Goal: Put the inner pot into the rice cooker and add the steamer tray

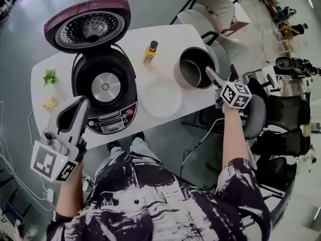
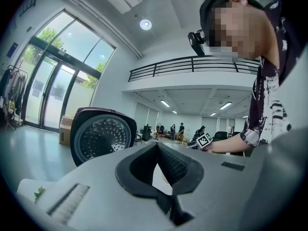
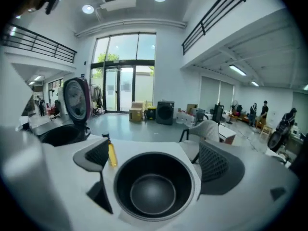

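Observation:
The rice cooker (image 1: 105,84) stands open on the white table (image 1: 165,36), its maroon lid (image 1: 88,24) tipped back and its cavity bare. The dark inner pot (image 1: 193,68) sits at the table's right end, and a white round steamer tray (image 1: 161,98) lies flat between the two. My right gripper (image 1: 220,70) is open at the pot's near right side. In the right gripper view the pot (image 3: 154,186) fills the gap between the spread jaws of that gripper (image 3: 153,148). My left gripper (image 1: 80,104) hangs shut and holds nothing, just left of the cooker's front panel.
A small yellow bottle (image 1: 150,51) stands behind the tray. Green leaves (image 1: 49,77) and a pale scrap (image 1: 49,103) lie at the table's left end. Chairs (image 1: 220,14) crowd the right side, and a cable runs down near my legs.

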Available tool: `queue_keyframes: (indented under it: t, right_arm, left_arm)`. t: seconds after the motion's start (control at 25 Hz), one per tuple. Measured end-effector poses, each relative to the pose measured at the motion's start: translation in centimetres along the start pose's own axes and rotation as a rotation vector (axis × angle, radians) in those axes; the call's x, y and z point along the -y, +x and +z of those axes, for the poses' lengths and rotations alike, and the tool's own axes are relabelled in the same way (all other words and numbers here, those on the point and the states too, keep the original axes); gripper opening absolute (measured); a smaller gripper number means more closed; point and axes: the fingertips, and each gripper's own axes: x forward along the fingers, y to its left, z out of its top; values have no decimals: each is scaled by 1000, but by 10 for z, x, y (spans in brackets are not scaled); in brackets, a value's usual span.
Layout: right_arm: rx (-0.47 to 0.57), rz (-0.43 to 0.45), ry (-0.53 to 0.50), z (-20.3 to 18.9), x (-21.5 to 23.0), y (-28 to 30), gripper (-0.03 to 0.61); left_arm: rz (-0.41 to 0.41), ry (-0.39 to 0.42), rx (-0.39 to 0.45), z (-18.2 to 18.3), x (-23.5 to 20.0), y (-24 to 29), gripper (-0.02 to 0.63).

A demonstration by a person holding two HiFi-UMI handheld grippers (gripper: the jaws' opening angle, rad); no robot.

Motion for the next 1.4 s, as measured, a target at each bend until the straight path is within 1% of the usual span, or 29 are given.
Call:
queue_keyframes:
  t: [0.16, 0.28, 0.48, 0.68, 0.8, 0.84, 0.88, 1.0, 1.04, 1.2, 1.28, 1.32, 1.4]
  right_arm:
    - [-168, -60, 126, -55, 61, 39, 552]
    - [-263, -69, 176, -88, 84, 65, 552]
    - [-419, -61, 197, -136, 101, 93, 551]
    - [-542, -38, 231, -163, 107, 112, 551]
    - [-608, -3, 262, -178, 105, 119, 544]
    - [-632, 6, 269, -183, 103, 120, 528]
    - [-656, 12, 270, -188, 102, 121, 492]
    - [-711, 7, 259, -197, 102, 123, 305]
    - [-724, 1, 257, -199, 104, 124, 264]
    - [-791, 1, 253, -205, 103, 130, 220]
    - [-833, -1, 243, -210, 102, 131, 177]
    - [-857, -11, 234, -212, 103, 130, 167]
    - [-916, -47, 190, -216, 110, 128, 115]
  left_arm:
    - [3, 10, -28, -2, 3, 11, 5]
    - [14, 11, -49, -5, 5, 17, 5]
    - [23, 14, -82, -13, 4, 27, 5]
    - [34, 9, -103, -16, 0, 35, 5]
    - [37, 5, -113, -18, 1, 41, 5]
    - [38, 2, -116, -20, 2, 42, 5]
    - [39, -1, -118, -22, 2, 42, 5]
    - [39, -8, -120, -30, 0, 43, 5]
    - [38, -11, -121, -32, -1, 44, 5]
    - [40, -14, -123, -32, -3, 47, 5]
    - [43, -12, -126, -31, -2, 45, 5]
    - [46, -11, -128, -30, -1, 45, 5]
    - [52, -10, -132, -30, 0, 44, 5]
